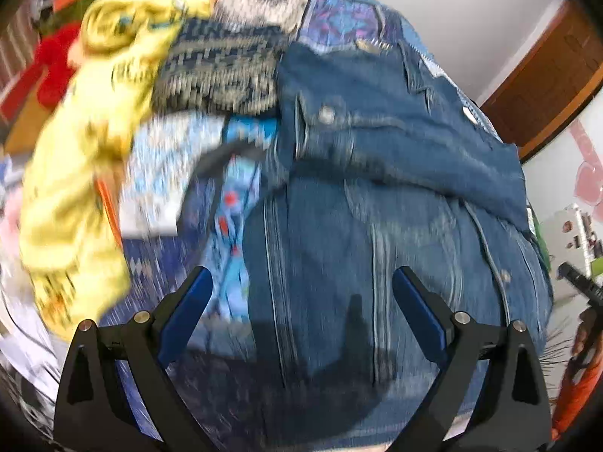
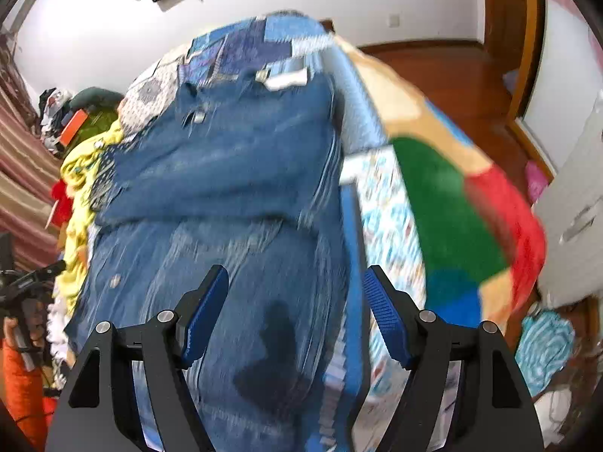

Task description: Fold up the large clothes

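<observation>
A large blue denim garment (image 1: 377, 173) lies spread on the bed, its upper part folded over the lower part, with a metal button (image 1: 326, 113) showing. In the right wrist view the same denim garment (image 2: 226, 196) fills the middle of the picture. My left gripper (image 1: 301, 286) hovers above the denim, jaws wide apart, nothing between the blue pads. My right gripper (image 2: 296, 286) is also open above the denim's right edge, with nothing gripped. Both views are blurred by motion.
A yellow garment (image 1: 79, 188) and a patterned knit (image 1: 222, 71) are heaped at the left. The patchwork bedspread (image 2: 384, 218) lies under the denim, a colourful blanket (image 2: 452, 203) at its right edge. A wooden floor (image 2: 452, 75) and more cloth (image 2: 546, 342) lie beyond.
</observation>
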